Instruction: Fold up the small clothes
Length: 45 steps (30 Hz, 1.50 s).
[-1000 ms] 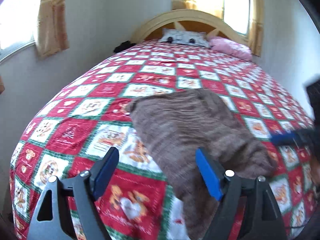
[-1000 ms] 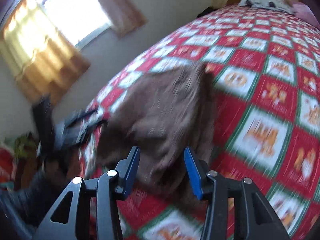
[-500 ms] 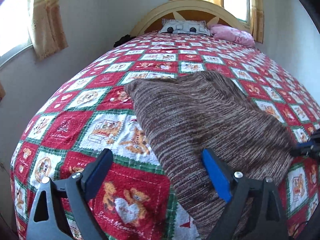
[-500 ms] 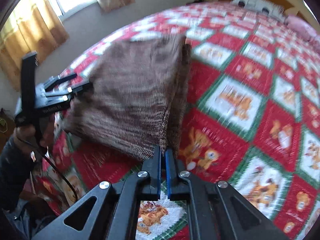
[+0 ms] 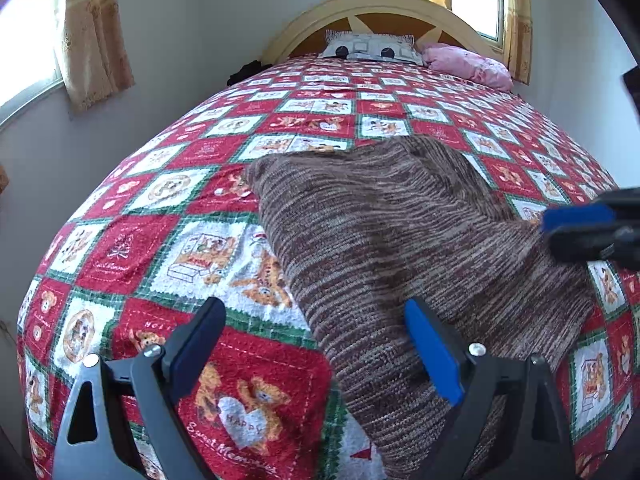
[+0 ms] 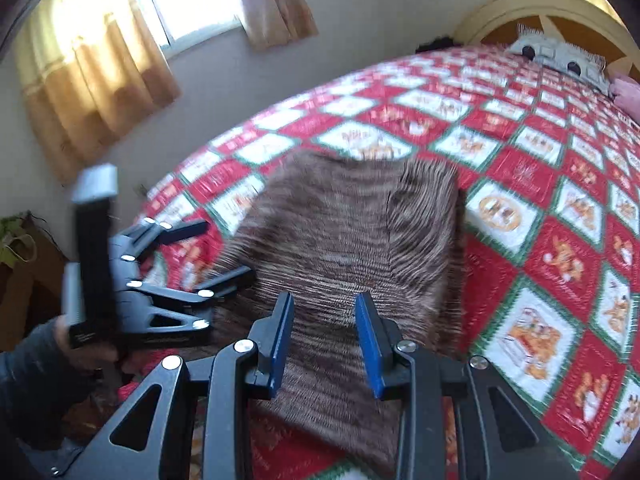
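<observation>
A brown striped knit garment [image 5: 400, 248] lies folded on the red and white patchwork bedspread [image 5: 168, 248]. My left gripper [image 5: 316, 336] stands wide open at the garment's near left edge. Its right finger is over the knit, its left finger over the bedspread, and nothing is held. In the right wrist view the left gripper [image 6: 224, 252] sits at the garment's left side, held by a hand in a dark sleeve [image 6: 36, 380]. My right gripper [image 6: 325, 338] hovers over the garment [image 6: 352, 240]. Its jaws are opening, and the cloth lies below them, not pinched. The right gripper [image 5: 560, 232] also shows at the right edge of the left wrist view.
A patterned pillow [image 5: 368, 46] and a pink pillow [image 5: 468, 64] lie against the arched headboard [image 5: 384, 4]. A wall with curtained windows [image 6: 92, 80] runs along the bed's left side. A plant [image 6: 16, 240] stands by the bed's corner. A dark item [image 5: 244, 72] lies beside the headboard.
The right gripper, shut on the garment's edge half a second ago, has let go and its jaws stand apart. The garment has dropped flat onto the bed. The left gripper opened slightly wider.
</observation>
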### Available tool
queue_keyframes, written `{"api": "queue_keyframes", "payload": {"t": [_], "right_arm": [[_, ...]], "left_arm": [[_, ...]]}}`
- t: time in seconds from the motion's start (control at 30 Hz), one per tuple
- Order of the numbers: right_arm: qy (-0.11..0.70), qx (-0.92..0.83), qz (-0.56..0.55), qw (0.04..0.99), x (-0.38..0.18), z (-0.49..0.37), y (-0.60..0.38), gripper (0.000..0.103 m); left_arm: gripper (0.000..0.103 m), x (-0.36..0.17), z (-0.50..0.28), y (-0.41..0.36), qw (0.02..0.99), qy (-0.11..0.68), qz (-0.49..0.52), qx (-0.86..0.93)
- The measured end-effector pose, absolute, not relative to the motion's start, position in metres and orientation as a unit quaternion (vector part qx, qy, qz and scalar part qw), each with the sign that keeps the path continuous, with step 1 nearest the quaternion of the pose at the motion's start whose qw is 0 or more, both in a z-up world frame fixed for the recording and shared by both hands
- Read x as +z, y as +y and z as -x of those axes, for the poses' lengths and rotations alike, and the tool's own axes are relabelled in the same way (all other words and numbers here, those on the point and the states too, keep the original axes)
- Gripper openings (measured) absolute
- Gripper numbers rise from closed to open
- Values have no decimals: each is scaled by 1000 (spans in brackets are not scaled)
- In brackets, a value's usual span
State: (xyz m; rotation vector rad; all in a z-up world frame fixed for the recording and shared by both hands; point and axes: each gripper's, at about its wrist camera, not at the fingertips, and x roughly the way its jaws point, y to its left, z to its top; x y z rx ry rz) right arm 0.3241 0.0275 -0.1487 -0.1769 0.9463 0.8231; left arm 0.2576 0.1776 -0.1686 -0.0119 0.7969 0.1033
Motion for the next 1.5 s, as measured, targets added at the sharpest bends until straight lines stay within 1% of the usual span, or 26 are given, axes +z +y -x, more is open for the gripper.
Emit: {"api": "queue_keyframes", "payload": {"t": [0.1, 0.2, 0.3, 0.33, 0.37, 0.4, 0.43, 0.63, 0.8, 0.93, 1.17, 1.5], "right_arm": [[471, 350, 79, 806, -170, -334, 17, 32], [464, 358, 55, 808, -174, -334, 4, 31], [445, 355, 38, 822, -165, -325, -2, 33], [434, 351, 35, 829, -158, -318, -7, 37], [426, 349, 35, 834, -154, -313, -10, 43], [411, 345, 37, 843, -145, -303, -15, 58], [400, 341, 40, 850, -137, -296, -16, 61], [331, 292, 47, 896, -101, -258, -37, 61], [271, 258, 48, 926, -70, -219, -48, 61], [241, 246, 58, 937, -52, -195, -50, 61], [224, 240, 42, 944, -41, -178, -58, 62], [217, 234, 32, 947, -37, -172, -67, 62]], "left_arm": [[94, -170, -258, 178, 920, 389, 7, 47], [100, -173, -259, 178, 919, 391, 11, 49], [100, -169, -257, 180, 917, 396, 19, 50], [100, -167, -255, 180, 916, 398, 19, 52], [100, -163, -251, 179, 915, 399, 17, 54], [100, -159, -245, 178, 917, 394, 14, 54], [100, -154, -239, 175, 920, 388, 9, 56], [100, -121, -206, 159, 934, 353, -3, 59], [100, -90, -184, 148, 952, 300, -11, 56], [100, -70, -169, 142, 963, 265, -12, 50], [100, -56, -157, 130, 969, 241, -21, 41], [100, -57, -153, 126, 970, 240, -17, 44]]}}
